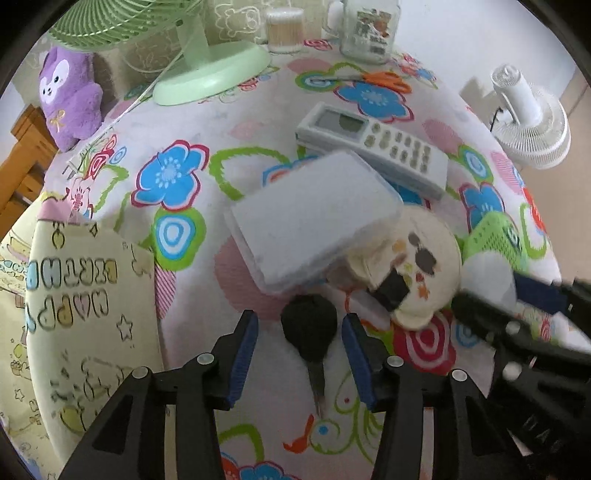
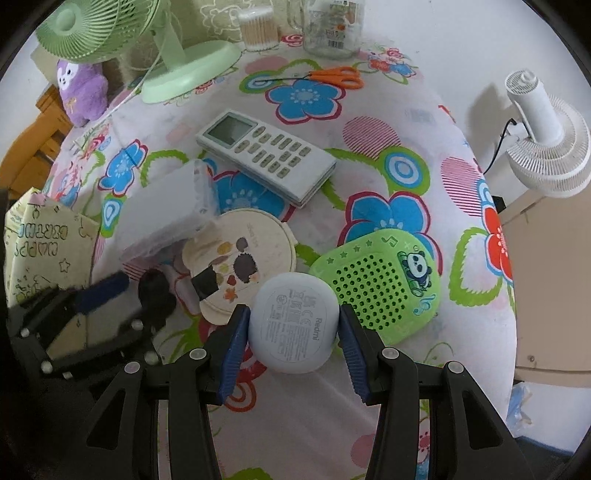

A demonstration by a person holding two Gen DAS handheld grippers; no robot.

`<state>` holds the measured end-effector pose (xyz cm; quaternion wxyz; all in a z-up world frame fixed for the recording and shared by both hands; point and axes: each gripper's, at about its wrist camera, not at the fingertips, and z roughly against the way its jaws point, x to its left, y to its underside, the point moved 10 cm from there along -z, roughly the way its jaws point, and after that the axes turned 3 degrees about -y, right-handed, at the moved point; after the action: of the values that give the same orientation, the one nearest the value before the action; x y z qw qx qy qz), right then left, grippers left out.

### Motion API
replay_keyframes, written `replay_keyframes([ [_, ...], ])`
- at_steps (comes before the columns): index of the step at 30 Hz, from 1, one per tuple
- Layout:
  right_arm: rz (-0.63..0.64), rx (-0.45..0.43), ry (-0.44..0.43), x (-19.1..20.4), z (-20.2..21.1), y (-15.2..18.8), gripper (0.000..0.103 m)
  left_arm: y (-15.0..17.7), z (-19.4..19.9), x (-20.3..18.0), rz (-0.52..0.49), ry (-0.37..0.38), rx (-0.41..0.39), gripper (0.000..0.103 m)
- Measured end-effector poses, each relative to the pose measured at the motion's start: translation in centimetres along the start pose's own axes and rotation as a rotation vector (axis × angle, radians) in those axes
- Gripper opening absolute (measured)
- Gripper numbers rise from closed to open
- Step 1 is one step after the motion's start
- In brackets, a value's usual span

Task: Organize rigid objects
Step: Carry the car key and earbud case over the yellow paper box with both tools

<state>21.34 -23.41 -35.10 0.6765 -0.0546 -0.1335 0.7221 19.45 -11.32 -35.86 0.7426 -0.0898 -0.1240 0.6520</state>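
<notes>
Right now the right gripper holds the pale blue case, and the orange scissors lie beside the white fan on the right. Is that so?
Not quite. The right gripper does hold the pale blue case, but the orange scissors lie at the far side of the table, near the glass jar and the green fan, not by the white fan. The right wrist view shows it.

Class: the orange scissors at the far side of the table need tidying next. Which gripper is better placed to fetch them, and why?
Left. The left gripper stands open around a black key, pads clear of it, so it is free. The right gripper is clamped on a pale blue earbud case. The orange scissors lie far from both.
</notes>
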Motion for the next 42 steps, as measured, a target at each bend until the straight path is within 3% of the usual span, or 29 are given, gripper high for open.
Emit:
replay_keyframes([
  [7,0.010,0.011,0.014,0.1,-0.6,-0.3,0.051,-0.2,-0.2,0.2,0.016,0.013,0.002,0.040],
  [8,0.010,0.012,0.016,0.1,-0.6,-0.3,0.051,-0.1,-0.1,0.1,0.006,0.018,-0.001,0.031],
  [20,0.003,0.008,0.020,0.4,0.5,0.2,0.051,-0.4,2.3,0.1,0.008,0.040,-0.026,0.031],
  [42,0.032,-0.158,0.023,3.9,11.2,-0.2,0.051,-0.6,13.3,2.0,0.032,0.044,-0.178,0.031],
])
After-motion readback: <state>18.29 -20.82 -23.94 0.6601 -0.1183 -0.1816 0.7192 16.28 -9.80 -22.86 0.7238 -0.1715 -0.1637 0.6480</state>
